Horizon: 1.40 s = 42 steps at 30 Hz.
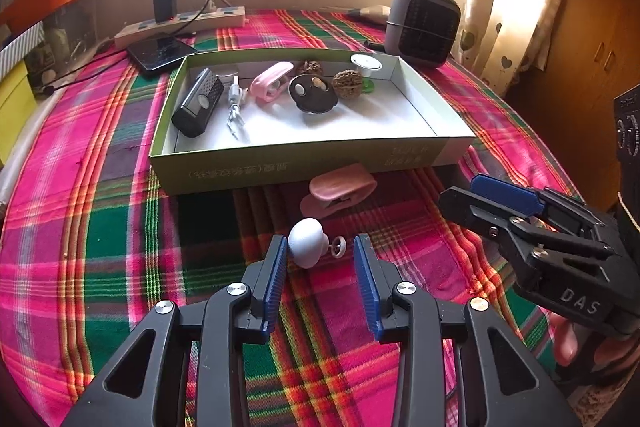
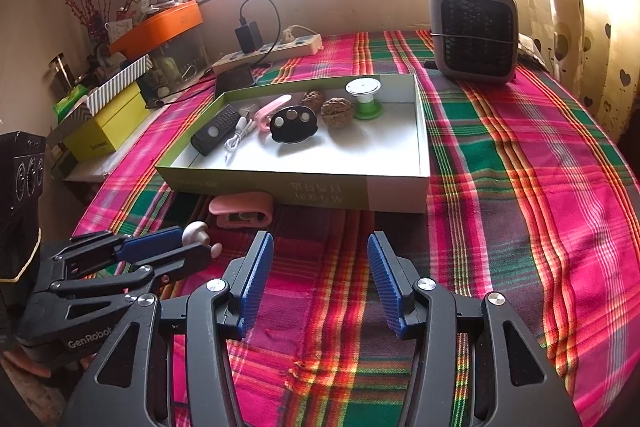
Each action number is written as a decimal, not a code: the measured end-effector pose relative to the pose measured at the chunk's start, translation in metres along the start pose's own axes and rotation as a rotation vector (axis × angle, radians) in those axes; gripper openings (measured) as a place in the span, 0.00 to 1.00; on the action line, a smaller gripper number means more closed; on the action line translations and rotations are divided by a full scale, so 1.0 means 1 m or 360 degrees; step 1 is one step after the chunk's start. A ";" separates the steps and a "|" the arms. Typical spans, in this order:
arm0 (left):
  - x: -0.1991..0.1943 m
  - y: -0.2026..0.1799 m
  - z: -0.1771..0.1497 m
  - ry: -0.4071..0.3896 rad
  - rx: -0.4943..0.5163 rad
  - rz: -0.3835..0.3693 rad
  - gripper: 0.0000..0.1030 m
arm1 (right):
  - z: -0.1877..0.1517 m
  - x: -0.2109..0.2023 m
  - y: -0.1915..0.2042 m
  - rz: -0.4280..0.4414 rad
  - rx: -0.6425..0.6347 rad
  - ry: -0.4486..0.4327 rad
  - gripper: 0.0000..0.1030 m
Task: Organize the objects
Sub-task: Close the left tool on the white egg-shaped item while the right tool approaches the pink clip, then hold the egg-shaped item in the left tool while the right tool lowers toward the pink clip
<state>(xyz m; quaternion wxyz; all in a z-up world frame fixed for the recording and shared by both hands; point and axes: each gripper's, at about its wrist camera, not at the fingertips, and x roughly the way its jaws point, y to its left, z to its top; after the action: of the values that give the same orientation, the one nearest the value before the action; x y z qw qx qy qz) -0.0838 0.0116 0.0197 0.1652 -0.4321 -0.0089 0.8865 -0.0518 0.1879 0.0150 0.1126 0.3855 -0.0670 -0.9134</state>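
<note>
In the left wrist view a white mushroom-shaped knob (image 1: 306,242) with a small metal ring piece (image 1: 339,247) lies on the plaid cloth between the fingers of my left gripper (image 1: 320,243). It rests against the left pad; the right pad stands apart, so the jaws are open. A pink clip (image 1: 340,190) lies just beyond, against the front wall of the green-and-white box (image 1: 304,165). My right gripper (image 2: 320,239) hangs open over bare cloth, nothing between its fingers. The right wrist view shows the left gripper (image 2: 196,242) around the knob (image 2: 195,230).
The box holds a black device (image 1: 198,103), a white cable (image 1: 236,103), a second pink clip (image 1: 272,81), a black lid (image 1: 314,93), walnuts (image 1: 347,85) and a green spool (image 1: 366,67). A grey heater (image 1: 424,23), power strip (image 1: 180,23) and phone (image 1: 162,53) stand behind.
</note>
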 end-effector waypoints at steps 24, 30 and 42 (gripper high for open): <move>-0.007 0.040 -0.005 -0.0033 -0.0131 0.0070 0.27 | 0.005 0.021 0.028 0.0027 -0.0067 0.0087 0.49; -0.014 0.062 -0.008 -0.0045 -0.0188 0.0113 0.27 | 0.006 0.031 0.048 0.0042 -0.0060 0.0090 0.49; -0.015 0.079 -0.011 -0.0058 -0.0196 0.0060 0.28 | 0.015 0.042 0.068 -0.0115 0.0084 0.0033 0.49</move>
<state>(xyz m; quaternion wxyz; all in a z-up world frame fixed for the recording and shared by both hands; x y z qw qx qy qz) -0.0891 -0.0687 0.0114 0.1214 -0.4254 -0.0584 0.8949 -0.0805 0.1116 0.0102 0.0702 0.3999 -0.0759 -0.9107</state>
